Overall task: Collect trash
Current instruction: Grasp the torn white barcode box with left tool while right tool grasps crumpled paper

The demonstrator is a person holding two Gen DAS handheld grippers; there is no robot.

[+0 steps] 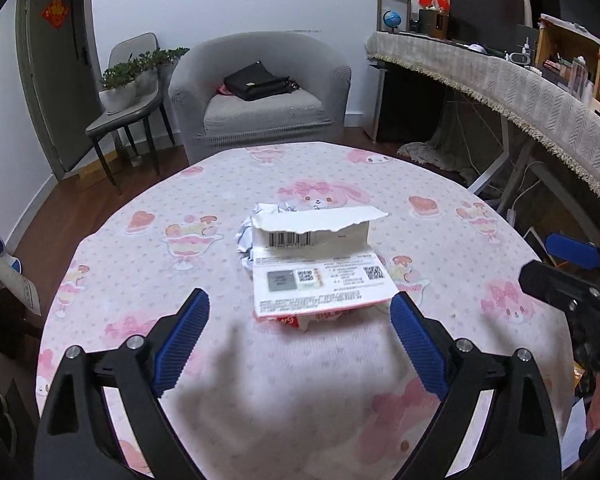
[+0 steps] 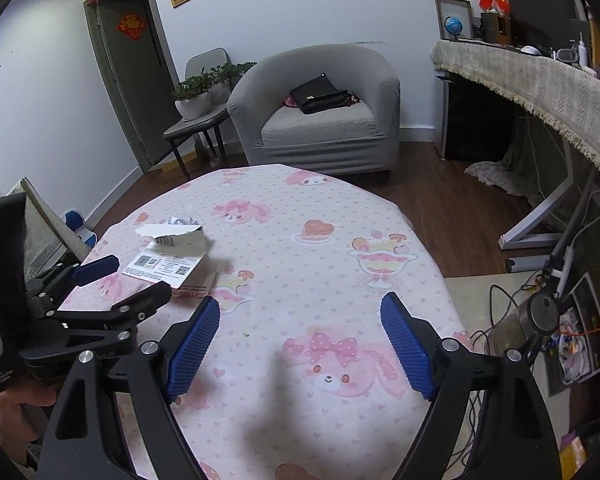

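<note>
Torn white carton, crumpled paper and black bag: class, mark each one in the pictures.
torn white carton (image 1: 320,280), left wrist view, on its printed flat panel.
crumpled paper (image 1: 245,236), left wrist view, on the wad showing left of the carton.
black bag (image 2: 320,94), right wrist view, on its top face.

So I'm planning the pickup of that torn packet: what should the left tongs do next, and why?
Probably ease the left tongs forward and down over the torn white cardboard packet. They stand open and empty just short of its near edge, and it lies flat on the pink cartoon-print tablecloth, crumpled paper behind it.
</note>
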